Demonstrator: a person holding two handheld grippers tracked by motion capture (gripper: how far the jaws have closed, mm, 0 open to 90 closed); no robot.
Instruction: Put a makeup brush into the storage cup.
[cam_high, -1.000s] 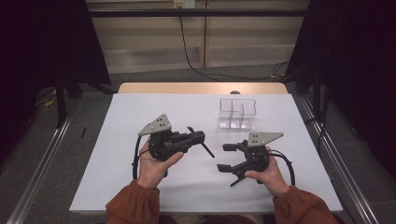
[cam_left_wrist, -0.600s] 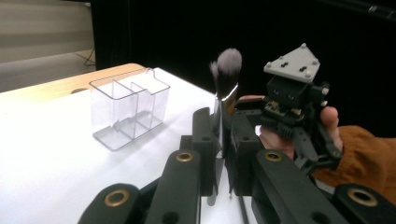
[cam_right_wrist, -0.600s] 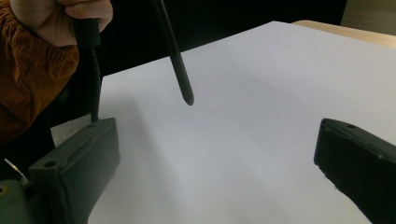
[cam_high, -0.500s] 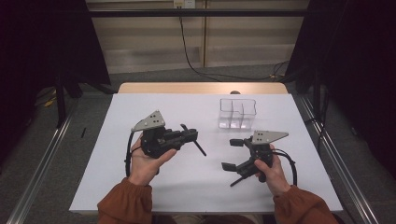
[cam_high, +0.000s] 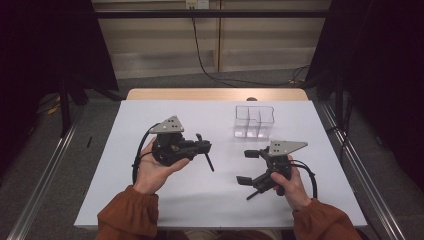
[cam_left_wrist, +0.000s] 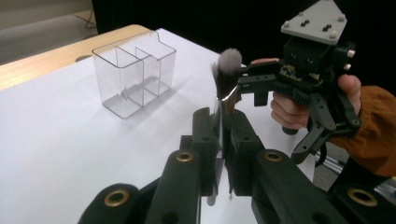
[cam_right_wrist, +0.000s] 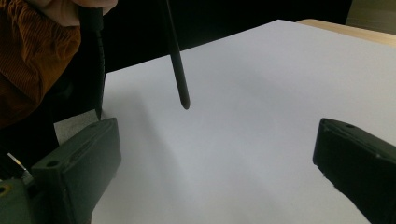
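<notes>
Organizer on table, behind right gripper.

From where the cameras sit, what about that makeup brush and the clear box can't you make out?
- Makeup brush: in the left gripper view the left gripper, shut on it, covers the middle of its handle.
- Its bristles: in the high view the gripper's body blocks them.
- Clear organizer: too small in the high view to tell if anything lies inside.
- Brush handle: the right gripper view's top edge cuts it off.

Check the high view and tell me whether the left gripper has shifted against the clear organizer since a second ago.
Yes. The left gripper, shut on the makeup brush, has drawn slightly leftward, away from the clear organizer.
</notes>
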